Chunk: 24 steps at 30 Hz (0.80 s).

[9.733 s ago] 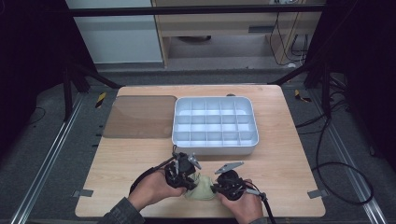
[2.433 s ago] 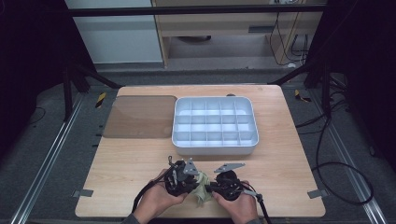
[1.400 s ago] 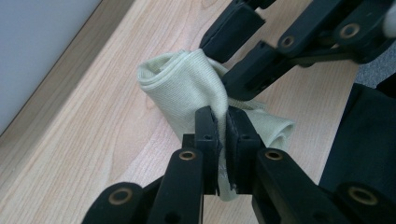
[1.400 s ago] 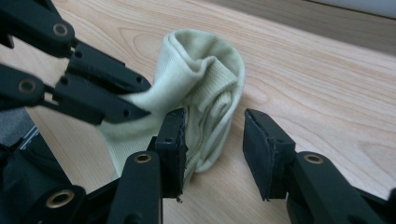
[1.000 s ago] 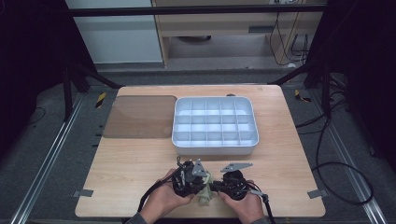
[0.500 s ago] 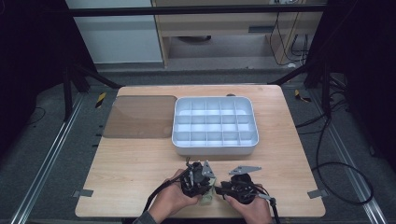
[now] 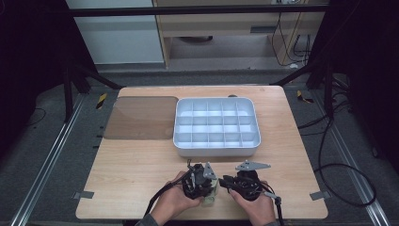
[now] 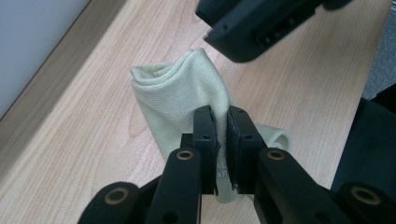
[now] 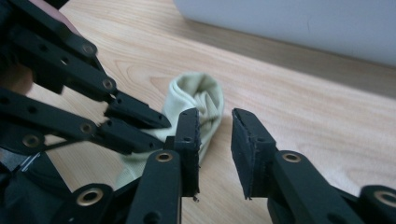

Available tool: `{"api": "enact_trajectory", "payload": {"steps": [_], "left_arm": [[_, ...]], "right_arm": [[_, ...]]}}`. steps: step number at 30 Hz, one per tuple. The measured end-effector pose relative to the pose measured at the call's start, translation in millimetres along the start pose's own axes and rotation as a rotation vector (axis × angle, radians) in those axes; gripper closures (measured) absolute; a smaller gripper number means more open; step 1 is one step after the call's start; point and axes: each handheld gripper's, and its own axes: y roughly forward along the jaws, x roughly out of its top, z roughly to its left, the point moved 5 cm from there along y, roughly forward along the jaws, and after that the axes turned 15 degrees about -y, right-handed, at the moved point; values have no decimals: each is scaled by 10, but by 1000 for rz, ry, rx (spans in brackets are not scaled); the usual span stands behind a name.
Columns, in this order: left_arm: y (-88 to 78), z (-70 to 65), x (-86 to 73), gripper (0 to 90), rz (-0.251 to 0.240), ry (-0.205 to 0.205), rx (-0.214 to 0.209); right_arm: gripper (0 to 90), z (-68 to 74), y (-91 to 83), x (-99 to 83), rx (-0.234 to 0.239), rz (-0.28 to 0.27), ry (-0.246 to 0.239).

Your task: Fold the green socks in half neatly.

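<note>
Both hands shifted slightly right along the near edge of the surface (image 7: 141, 179) versus half a second back. Left claw (image 8: 221, 123) clamped on one pale green sock (image 8: 182, 100), bunched, resting at the near edge. Right claw (image 9: 215, 135) just been closing, partly open, nothing gripped, just beside sock. Also: one white compartment tray (image 7: 254, 141), one brown lid (image 7: 141, 117).
</note>
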Motion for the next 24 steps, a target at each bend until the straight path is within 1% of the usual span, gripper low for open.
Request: {"api": "enact_trajectory", "payload": {"steps": [3,6,8,10,14,15,17,20,24], "left_arm": [[0,-1,-1,826,1,1,1],[-1,-2,-2,826,-2,0,2],[-5,1,-7,824,-7,-3,1],[-6,4,-11,821,-11,-7,-1],[-15,4,-11,815,-19,-15,-6],[-20,5,-11,810,-21,-17,-4],[-36,7,-9,794,-26,-20,-4],[-44,5,-8,761,-37,-24,-1],[-37,-8,-12,744,-42,-23,-5]], "right_arm": [[734,-5,-11,38,-1,-7,-8],[733,0,-31,90,4,-9,-3],[732,-12,-37,104,0,-11,-12],[732,-15,-52,112,1,-12,-5],[729,-17,-59,109,3,-14,-8],[729,-12,-58,108,6,-15,0],[722,-13,-44,103,6,-17,-7],[700,7,-29,115,19,-20,2],[678,13,-7,149,26,-26,10]]}}
